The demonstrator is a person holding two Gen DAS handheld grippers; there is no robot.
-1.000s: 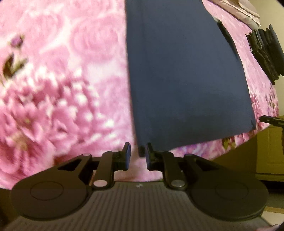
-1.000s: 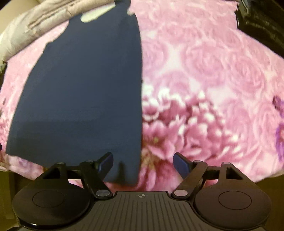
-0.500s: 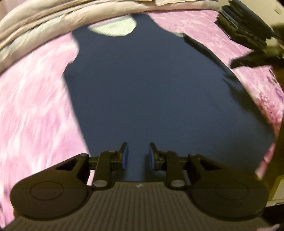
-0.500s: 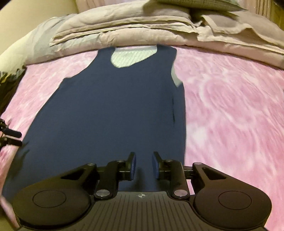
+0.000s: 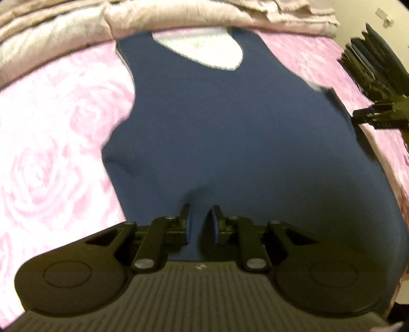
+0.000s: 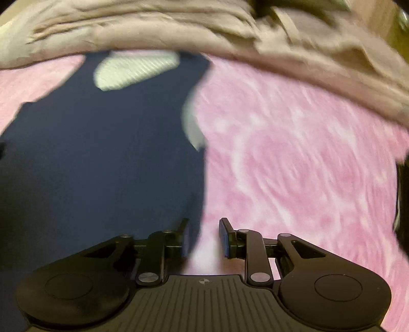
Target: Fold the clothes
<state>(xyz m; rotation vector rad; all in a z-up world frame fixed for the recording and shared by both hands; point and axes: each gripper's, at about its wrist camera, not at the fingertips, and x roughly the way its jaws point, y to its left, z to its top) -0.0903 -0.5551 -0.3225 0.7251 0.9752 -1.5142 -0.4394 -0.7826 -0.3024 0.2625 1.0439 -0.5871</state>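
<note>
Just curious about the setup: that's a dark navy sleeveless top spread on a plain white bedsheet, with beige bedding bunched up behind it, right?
Not quite. The navy sleeveless top lies on a pink rose-patterned sheet, not a plain white one; both wrist views show it. The beige bedding does sit bunched behind it.

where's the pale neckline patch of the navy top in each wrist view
Left wrist: pale neckline patch at top centre, just under the beige bedding.
Right wrist: patch at upper left, again just below the bedding.
Shared landmark: the pink floral bedspread beside the navy top.
</note>
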